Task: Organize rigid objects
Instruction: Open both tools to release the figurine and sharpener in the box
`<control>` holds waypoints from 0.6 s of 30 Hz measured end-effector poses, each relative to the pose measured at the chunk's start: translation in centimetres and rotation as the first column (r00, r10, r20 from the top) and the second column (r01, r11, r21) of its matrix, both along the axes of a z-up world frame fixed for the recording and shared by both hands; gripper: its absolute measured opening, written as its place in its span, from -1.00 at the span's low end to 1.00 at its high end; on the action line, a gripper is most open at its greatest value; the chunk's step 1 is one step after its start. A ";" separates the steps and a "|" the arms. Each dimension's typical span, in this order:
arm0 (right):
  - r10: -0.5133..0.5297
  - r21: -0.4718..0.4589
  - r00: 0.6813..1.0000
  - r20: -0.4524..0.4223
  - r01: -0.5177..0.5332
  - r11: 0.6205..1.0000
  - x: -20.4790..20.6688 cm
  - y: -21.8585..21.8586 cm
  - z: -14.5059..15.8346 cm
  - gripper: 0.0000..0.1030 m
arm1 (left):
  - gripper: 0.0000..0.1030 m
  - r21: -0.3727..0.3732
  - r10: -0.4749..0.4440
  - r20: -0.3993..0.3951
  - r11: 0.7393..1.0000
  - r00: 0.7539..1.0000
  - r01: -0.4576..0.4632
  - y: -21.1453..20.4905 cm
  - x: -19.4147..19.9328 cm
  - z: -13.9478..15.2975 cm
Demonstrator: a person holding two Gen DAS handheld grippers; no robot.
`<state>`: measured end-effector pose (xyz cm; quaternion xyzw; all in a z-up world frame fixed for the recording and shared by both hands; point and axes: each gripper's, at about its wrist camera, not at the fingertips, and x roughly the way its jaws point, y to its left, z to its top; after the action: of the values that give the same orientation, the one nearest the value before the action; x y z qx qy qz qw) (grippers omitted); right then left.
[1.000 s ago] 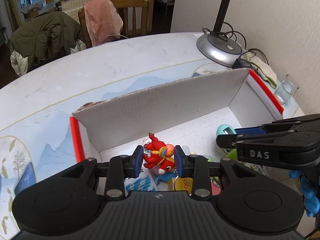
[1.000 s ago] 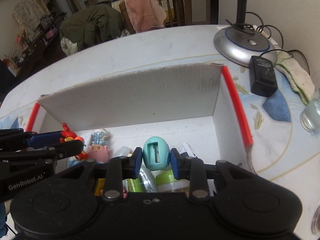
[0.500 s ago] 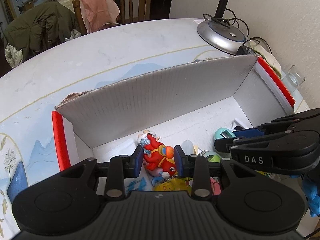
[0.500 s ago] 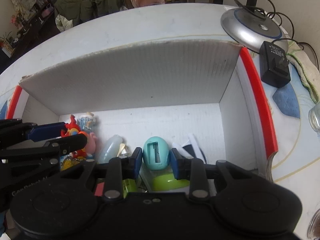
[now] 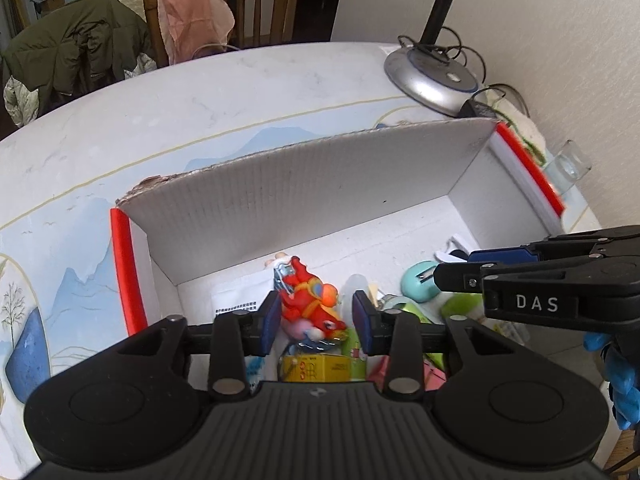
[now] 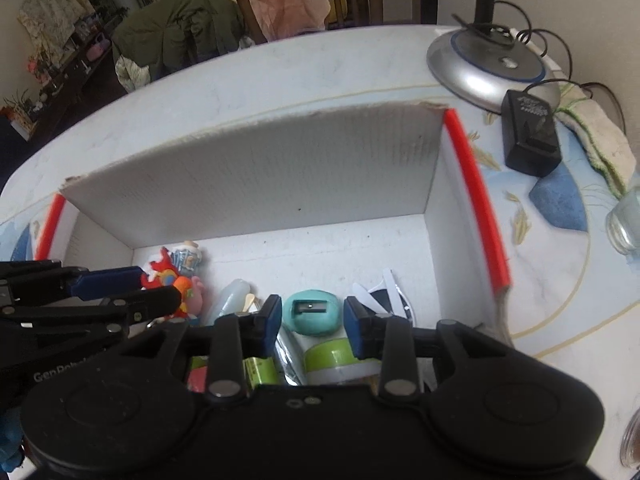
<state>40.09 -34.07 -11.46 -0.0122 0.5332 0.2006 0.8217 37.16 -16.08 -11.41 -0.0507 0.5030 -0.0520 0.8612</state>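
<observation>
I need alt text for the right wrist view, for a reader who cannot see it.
The right tool is opening around a teal sharpener in a white box with red edges on a table. The left tool reaches in beside a red toy.

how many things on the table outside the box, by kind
lamp base: 1
black power adapter: 1
drinking glass: 1
cloth: 1
total: 4, counting only what shows clearly outside the white box; a rim at the right wrist view's lower right corner is cut off and left out
</observation>
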 end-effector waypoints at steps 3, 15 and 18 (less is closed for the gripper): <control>-0.006 0.019 1.000 0.017 0.006 1.000 -0.8 -0.6 0.8 -0.34 | -0.06 -0.014 -0.002 0.022 1.000 1.000 0.002 -0.1 -0.8 0.8; -0.018 0.067 0.995 0.096 0.011 0.998 -4.7 -1.5 4.3 -0.25 | 0.07 -0.039 -0.001 0.110 0.999 0.994 0.005 0.4 -5.1 3.9; -0.017 0.083 0.993 0.120 0.007 0.997 -6.0 -1.6 5.3 -0.19 | 0.07 -0.046 -0.003 0.136 0.999 0.991 0.010 0.7 -6.4 4.9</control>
<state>34.11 -35.63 -6.18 0.0128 0.4739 0.2163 0.8535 30.72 -15.38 -6.55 -0.0653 0.4419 -0.0699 0.8919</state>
